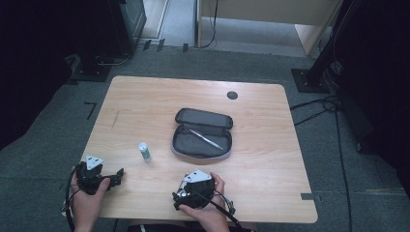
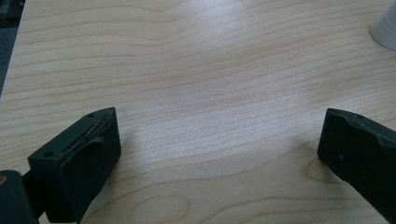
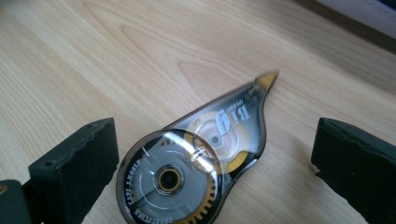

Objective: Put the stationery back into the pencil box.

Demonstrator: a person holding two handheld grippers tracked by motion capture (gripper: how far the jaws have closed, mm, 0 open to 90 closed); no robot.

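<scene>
My right gripper point(image 3: 212, 149) jaws stand wide apart, a clear smoky plastic correction-tape dispenser point(image 3: 201, 158) lying flat on the light wooden table point(image 3: 93, 56) between them, unpressed; my left gripper point(image 2: 219, 154) gapes over bare wood

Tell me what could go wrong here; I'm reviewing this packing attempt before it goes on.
The correction tape lies flat between the right gripper's open jaws; its smooth, rounded shell might slip or spin when squeezed. It also seems to sit close to the table edge nearest the person, so a nudge could push it off. The small bottle stands upright and could topple if brushed.
</scene>
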